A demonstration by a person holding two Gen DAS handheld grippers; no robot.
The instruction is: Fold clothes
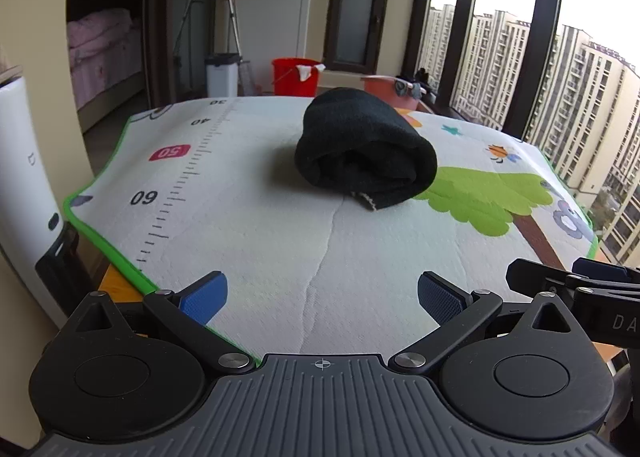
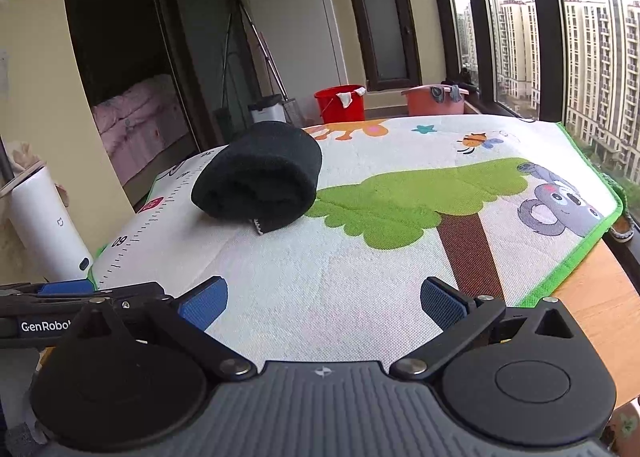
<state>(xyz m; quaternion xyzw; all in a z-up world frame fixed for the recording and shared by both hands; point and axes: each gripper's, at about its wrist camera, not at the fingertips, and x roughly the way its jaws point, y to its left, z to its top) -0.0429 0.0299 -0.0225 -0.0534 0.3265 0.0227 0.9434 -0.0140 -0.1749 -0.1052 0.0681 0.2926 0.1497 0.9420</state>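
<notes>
A black garment (image 1: 364, 149) lies folded into a thick bundle on the printed play mat (image 1: 280, 241), toward its far side. It also shows in the right wrist view (image 2: 260, 177), far left of the mat (image 2: 360, 277). My left gripper (image 1: 322, 299) is open and empty, hovering over the mat's near edge, well short of the garment. My right gripper (image 2: 324, 303) is open and empty, also over the near edge. The right gripper's body shows at the right edge of the left wrist view (image 1: 576, 289); the left gripper's body shows at the left edge of the right wrist view (image 2: 60, 297).
The mat covers a wooden table (image 2: 600, 305). A white cylinder device (image 2: 48, 225) stands left of the table. Beyond the table are a red bucket (image 1: 296, 75), an orange basin (image 2: 434, 101), a white bin (image 1: 222, 75) and tall windows (image 2: 520, 37) on the right.
</notes>
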